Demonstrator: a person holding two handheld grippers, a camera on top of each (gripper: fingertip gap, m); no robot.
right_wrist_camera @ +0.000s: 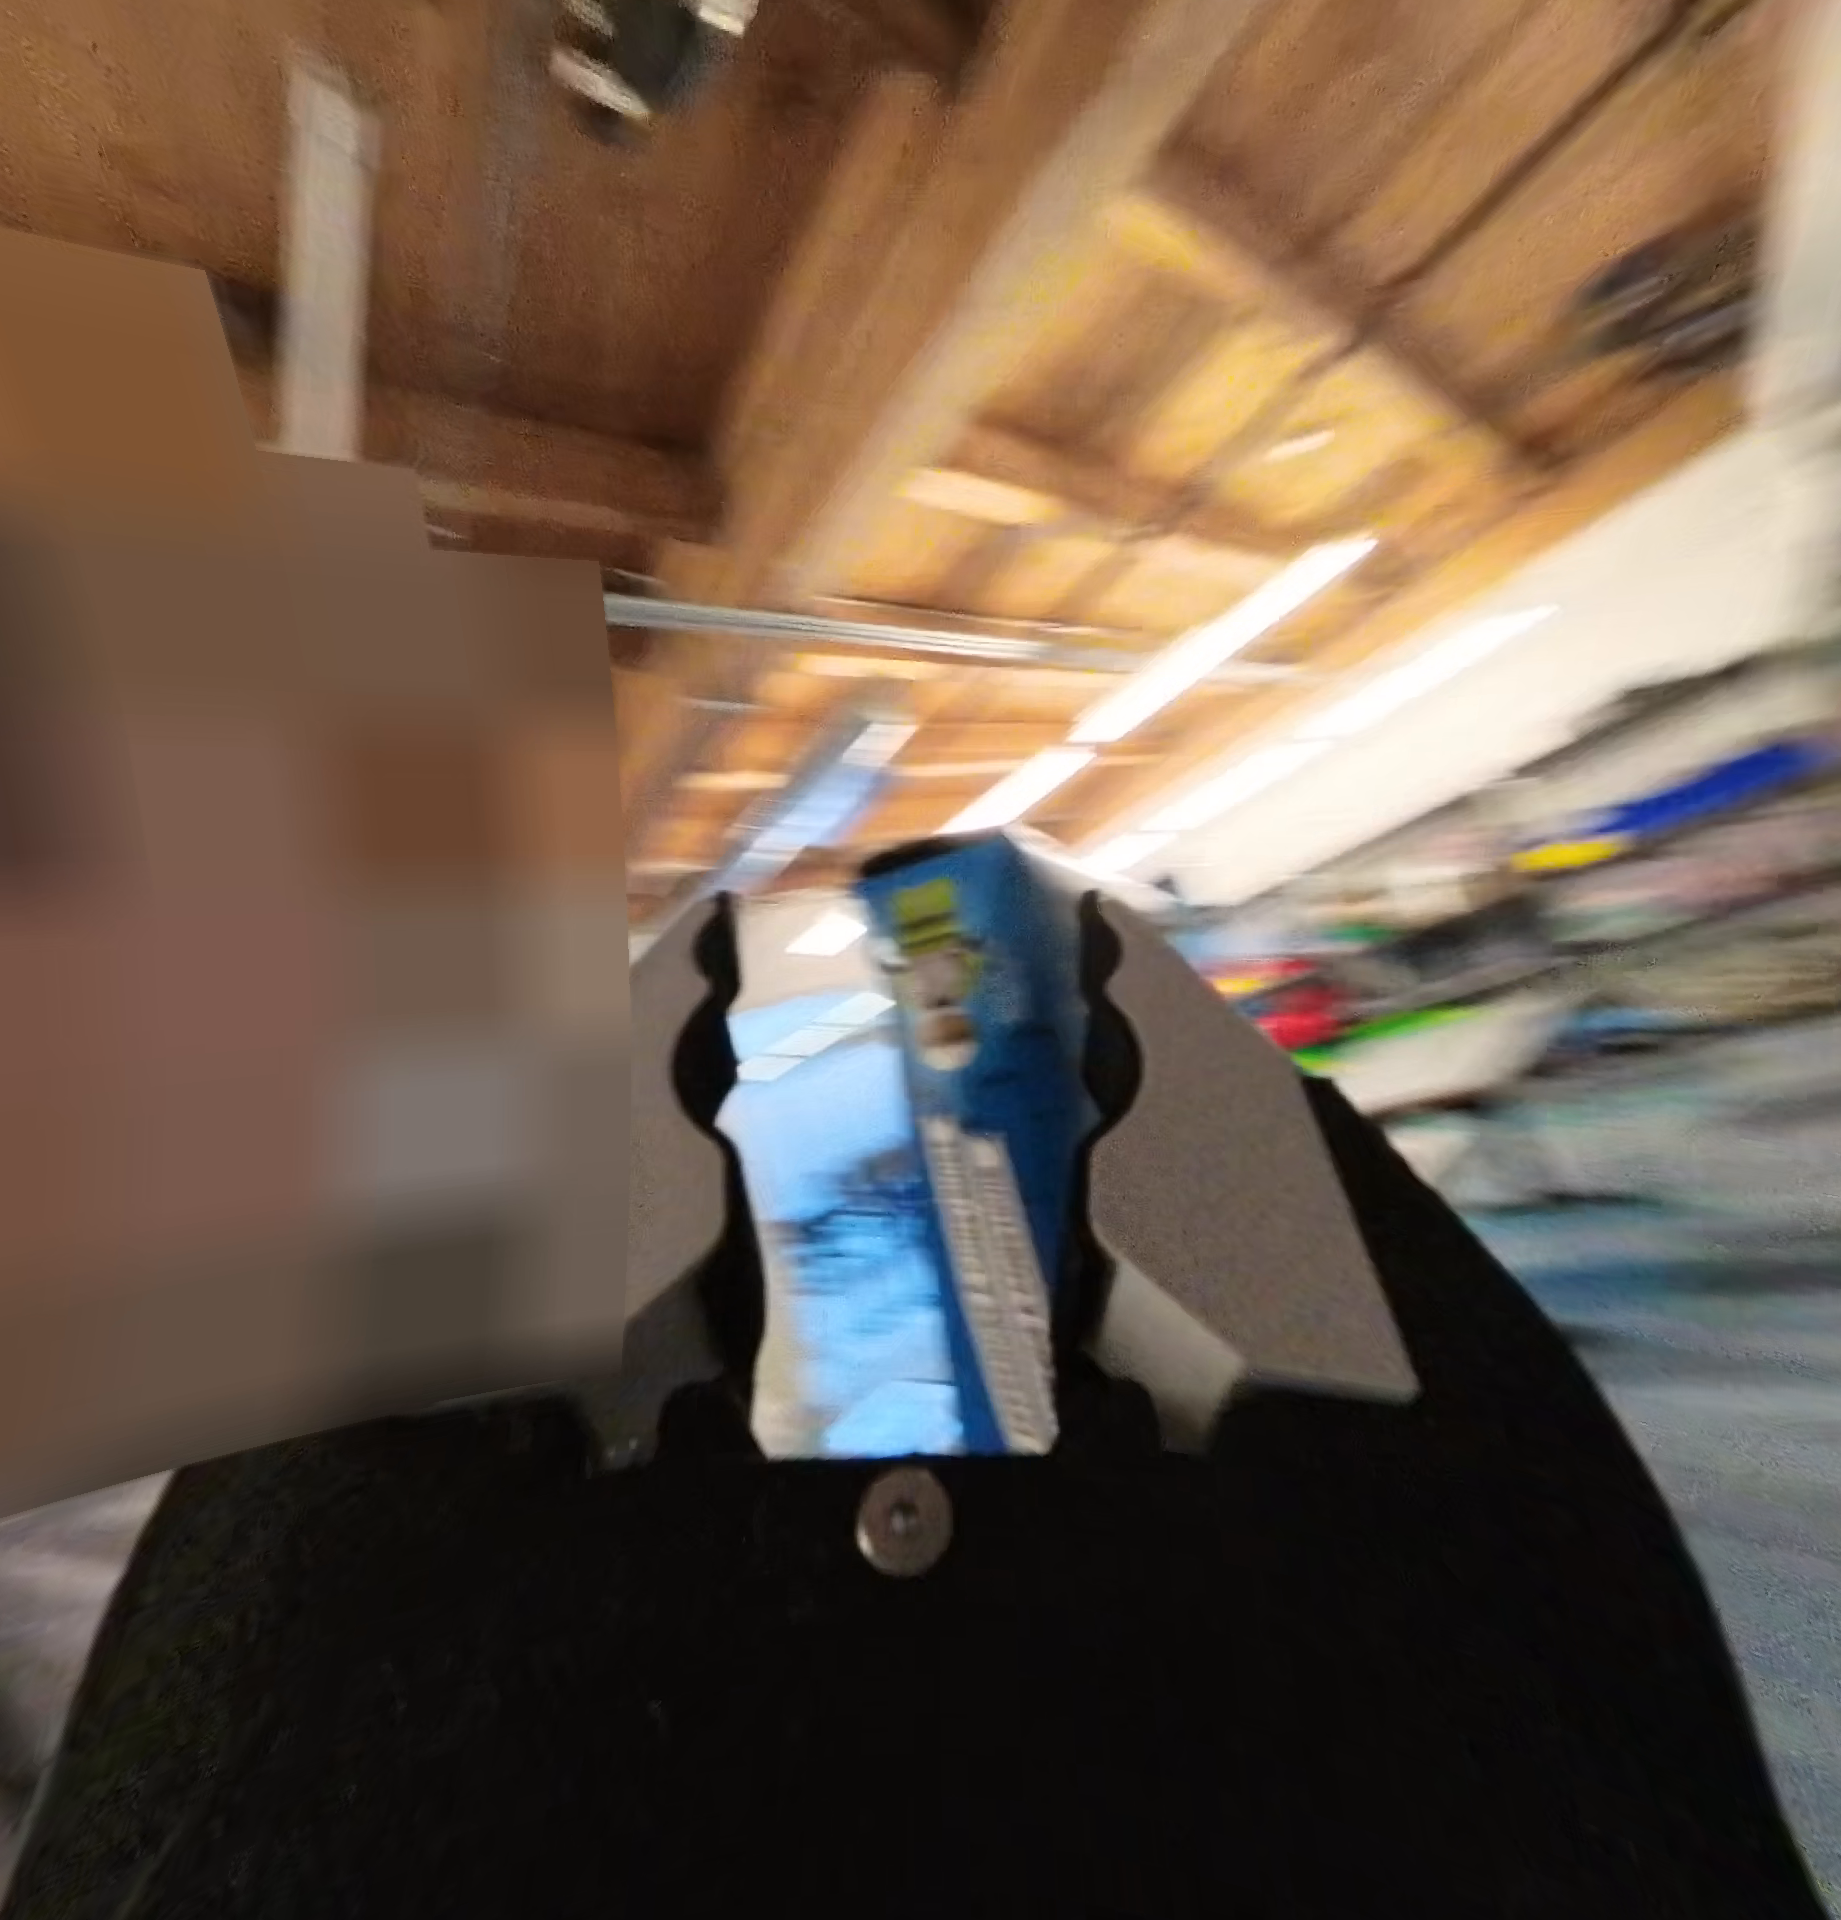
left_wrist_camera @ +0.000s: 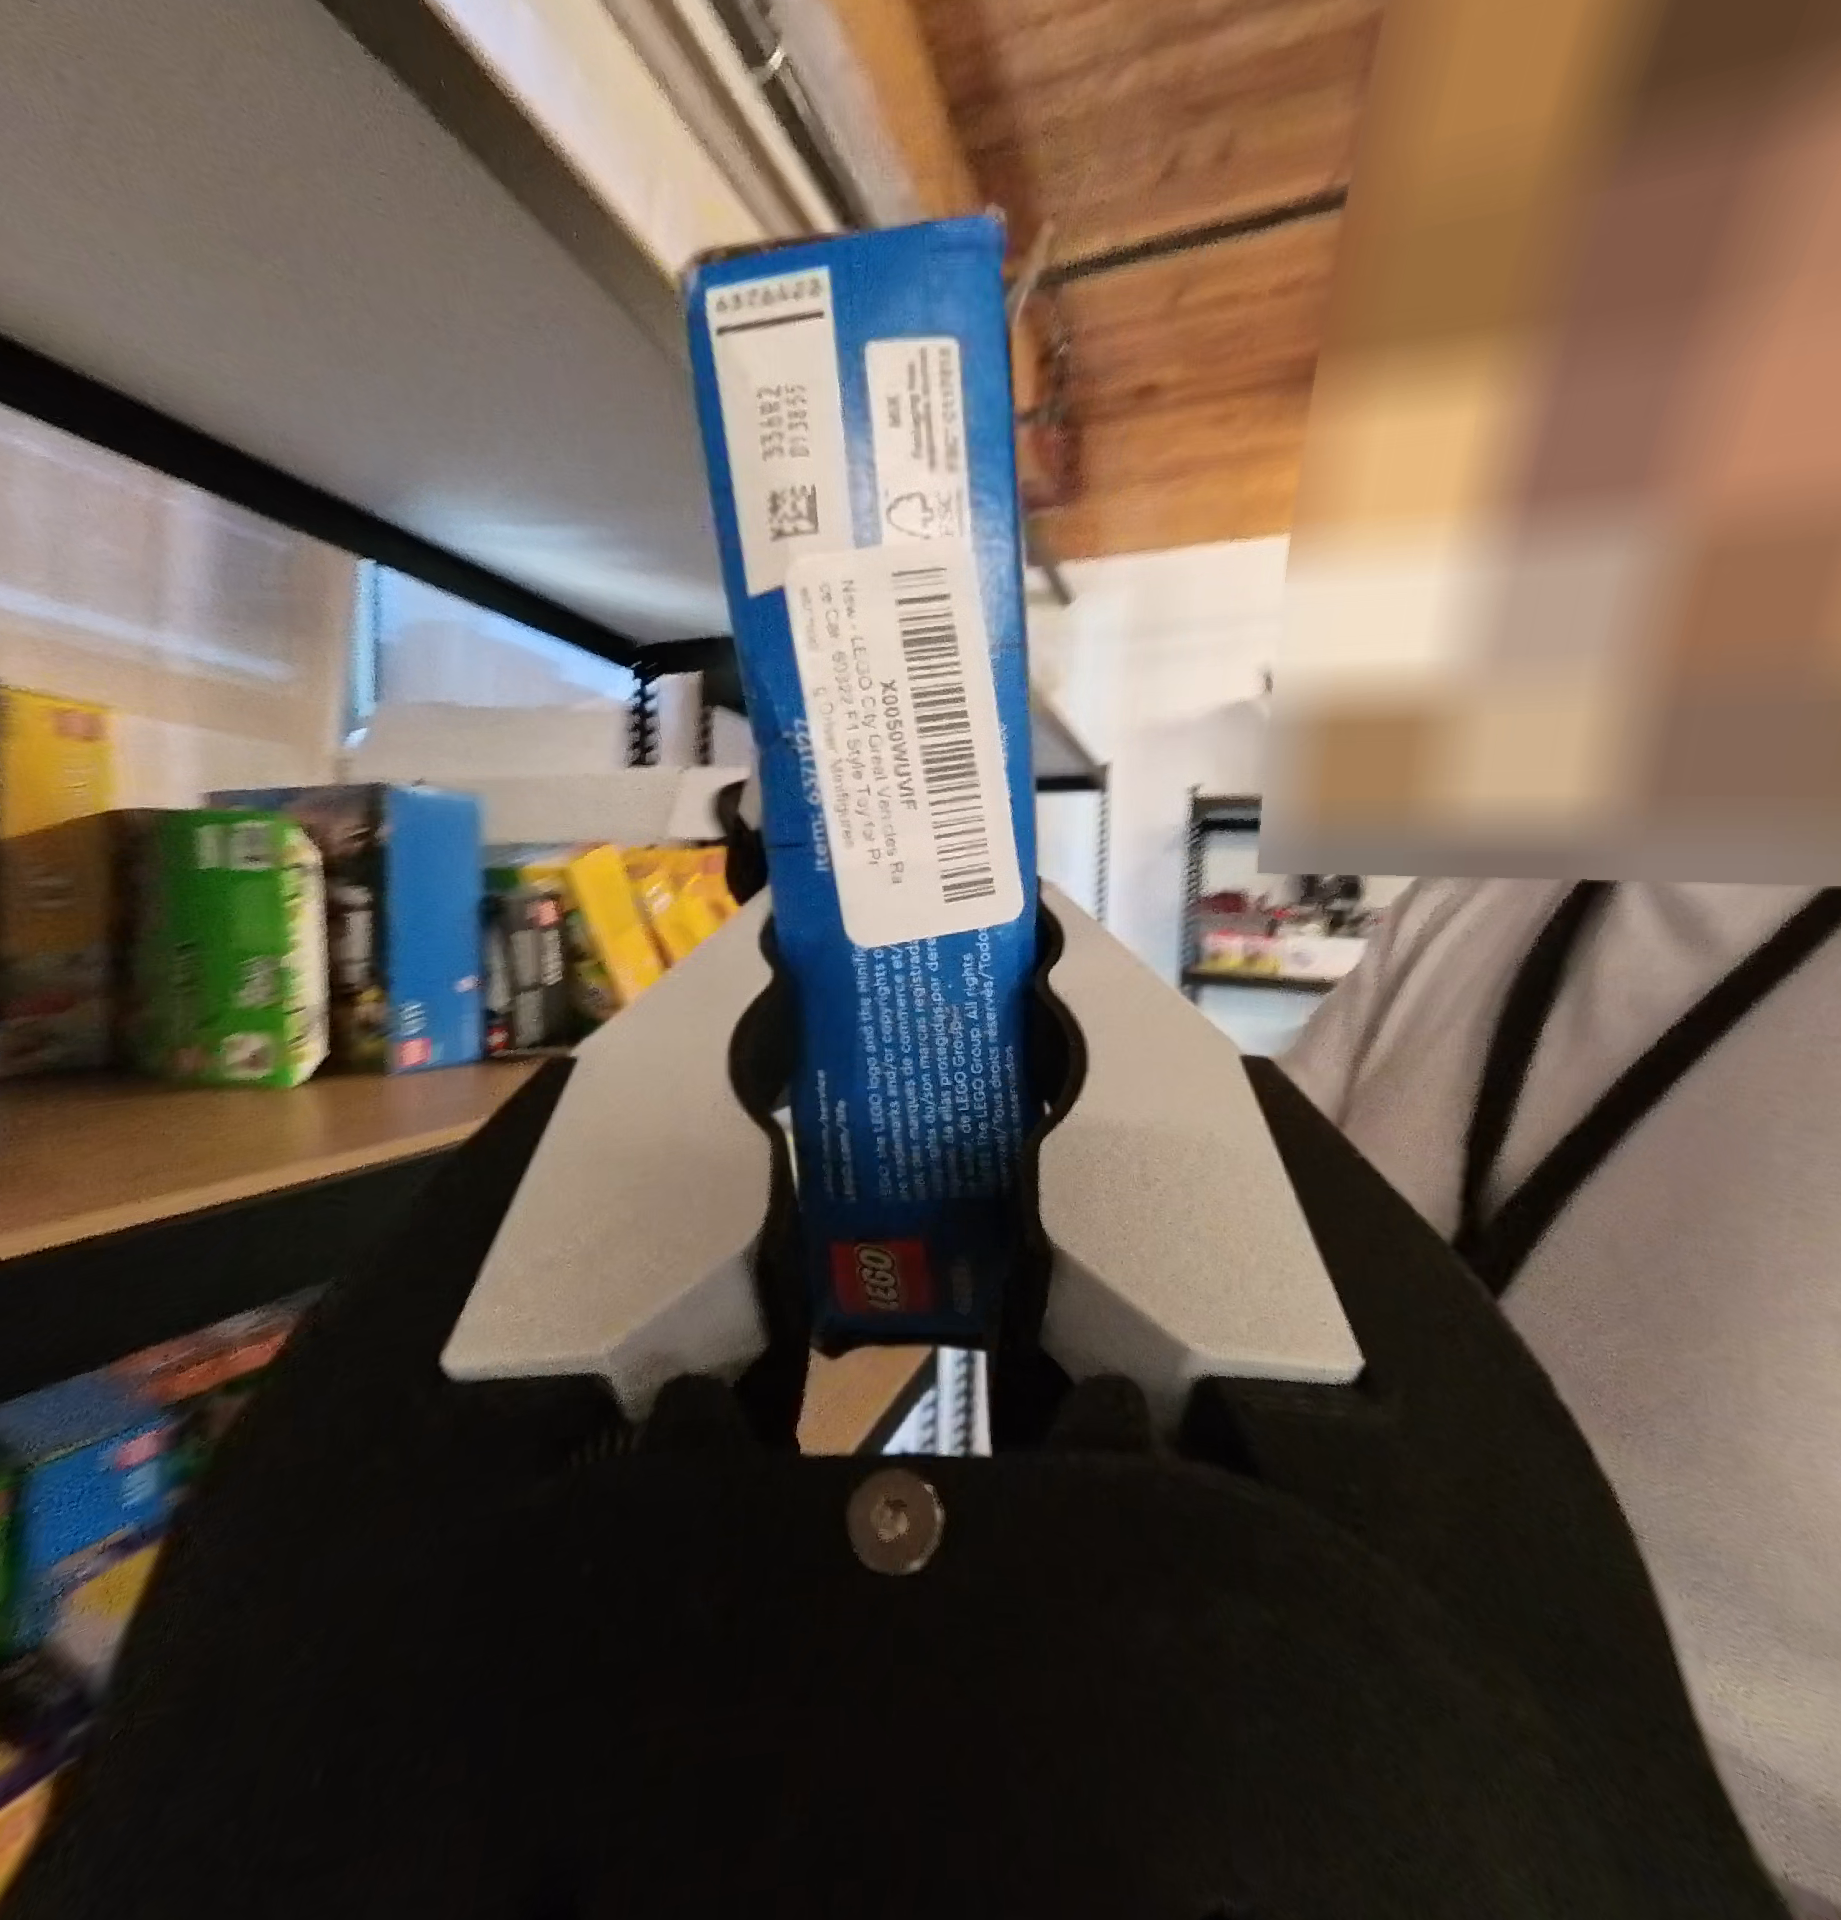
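Each gripper's fingers (left_wrist_camera: 905, 1039) (right_wrist_camera: 900, 1049) clamp a blue box (left_wrist_camera: 874, 644) (right_wrist_camera: 983, 1101) between them.

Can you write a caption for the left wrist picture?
Left gripper shut on a blue box beside a toy shelf.

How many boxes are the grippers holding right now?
2. The left gripper clamps a narrow blue box standing on end; the right gripper holds another blue box, blurred. More boxes sit on the shelf, unheld.
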